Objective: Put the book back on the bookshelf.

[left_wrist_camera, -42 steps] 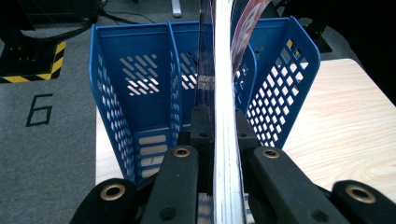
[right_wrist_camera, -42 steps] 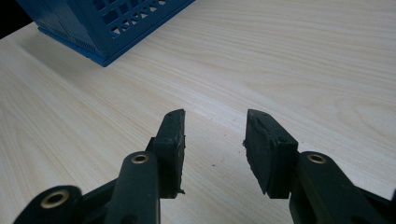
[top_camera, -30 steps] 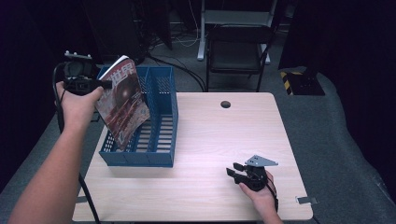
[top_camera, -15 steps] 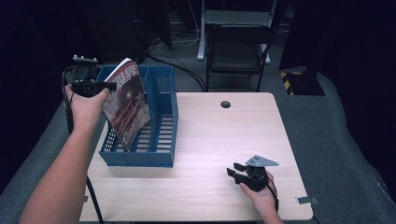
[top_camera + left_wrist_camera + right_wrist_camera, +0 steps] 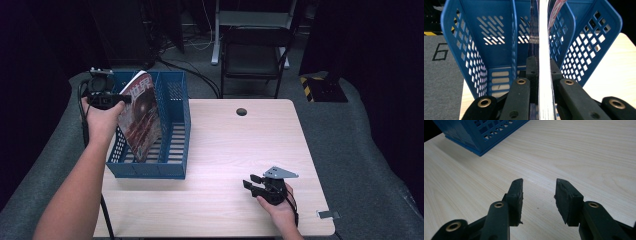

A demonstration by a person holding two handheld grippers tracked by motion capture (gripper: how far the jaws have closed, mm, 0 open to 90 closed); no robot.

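A thin magazine [image 5: 141,116] with a dark red cover hangs tilted inside the blue slotted file rack [image 5: 172,165]. My left gripper [image 5: 120,98] is shut on its upper edge, held by a hand at the rack's far left. In the left gripper view the magazine's white page edge [image 5: 543,57] runs straight up between the two jaws, over a rack compartment [image 5: 499,80]. My right gripper [image 5: 251,184] rests low over the table's near right part, jaws apart with nothing between them; bare wood shows between its pads [image 5: 516,195] in the right gripper view.
The light wooden table [image 5: 235,150] has a round cable hole [image 5: 241,111] near its far edge. A black chair [image 5: 252,55] stands behind the table. The rack's corner [image 5: 474,135] lies well ahead of the right gripper. Grey floor covering surrounds the table.
The left hand has carried the magazine rightward and down, from above the rack's left side into the rack. The right gripper has stayed put.
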